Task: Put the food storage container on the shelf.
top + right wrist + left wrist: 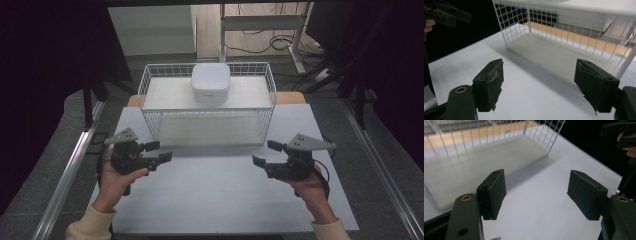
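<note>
From the high view, a white wire rack (207,107) with two shelves stands at the far edge of the white table (220,195), centred between the side edges. A white rounded-square container (210,82) sits on the rack's upper shelf, toward its far side and roughly midway along it. The left gripper (163,151) is held by the left hand (116,181) near the table's left edge, its jaws spread wide and empty, pointing toward the middle. The right gripper (263,153) is held by the right hand (309,187) near the right edge, jaws likewise wide apart with nothing between them. Both grippers are just in front of the rack, not touching it.

In the left gripper view, the two black jaws stand well apart over bare table, the rack's lower shelf (479,167) ahead of them.

In the right gripper view, the jaws are also wide, their pads (491,82) rough and frayed, with the rack's lower shelf (554,55) beyond.
</note>
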`<state>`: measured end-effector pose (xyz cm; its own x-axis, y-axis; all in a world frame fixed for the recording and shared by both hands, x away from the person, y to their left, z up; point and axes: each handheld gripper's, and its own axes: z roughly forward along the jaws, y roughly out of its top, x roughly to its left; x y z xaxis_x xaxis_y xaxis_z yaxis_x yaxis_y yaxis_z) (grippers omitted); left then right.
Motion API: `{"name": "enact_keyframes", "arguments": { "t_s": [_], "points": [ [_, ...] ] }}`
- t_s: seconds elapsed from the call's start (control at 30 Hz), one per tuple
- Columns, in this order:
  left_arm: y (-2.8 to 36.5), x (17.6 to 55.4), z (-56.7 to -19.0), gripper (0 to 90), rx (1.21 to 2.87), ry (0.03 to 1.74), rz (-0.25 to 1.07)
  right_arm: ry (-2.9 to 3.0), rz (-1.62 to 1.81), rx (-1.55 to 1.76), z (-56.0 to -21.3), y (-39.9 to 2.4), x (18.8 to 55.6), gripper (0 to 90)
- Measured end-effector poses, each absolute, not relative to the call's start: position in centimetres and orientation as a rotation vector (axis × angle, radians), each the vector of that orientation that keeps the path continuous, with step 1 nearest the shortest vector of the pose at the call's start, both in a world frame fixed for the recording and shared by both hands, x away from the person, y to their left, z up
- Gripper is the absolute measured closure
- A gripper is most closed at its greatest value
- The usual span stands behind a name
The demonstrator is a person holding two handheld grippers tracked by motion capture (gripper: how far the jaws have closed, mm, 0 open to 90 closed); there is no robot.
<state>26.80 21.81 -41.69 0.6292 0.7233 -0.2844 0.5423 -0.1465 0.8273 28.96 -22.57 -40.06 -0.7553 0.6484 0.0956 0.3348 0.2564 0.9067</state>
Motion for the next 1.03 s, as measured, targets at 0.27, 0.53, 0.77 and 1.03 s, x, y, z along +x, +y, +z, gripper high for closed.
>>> {"name": "enact_keyframes", "arguments": {
  "t_s": [0.27, 0.53, 0.77, 1.03],
  "points": [
    [21.1, 26.1, -47.7, 28.7, 1.881, 1.119, 0.219, 2.286, 1.414, 1.056, -45.9, -24.1, 28.1, 21.5],
    [20.6, 25.7, -48.9, 26.8, 1.936, 1.106, 0.242, 2.306, 1.389, 1.096, -48.3, -24.4, 28.3, 20.9],
    [20.8, 25.8, -48.8, 26.6, 1.918, 1.113, 0.256, 2.273, 1.411, 1.094, -48.3, -24.6, 28.3, 21.0],
    [21.1, 25.8, -48.7, 26.3, 1.888, 1.133, 0.265, 2.252, 1.504, 1.066, -48.0, -24.9, 28.2, 20.0]
  ]
}}
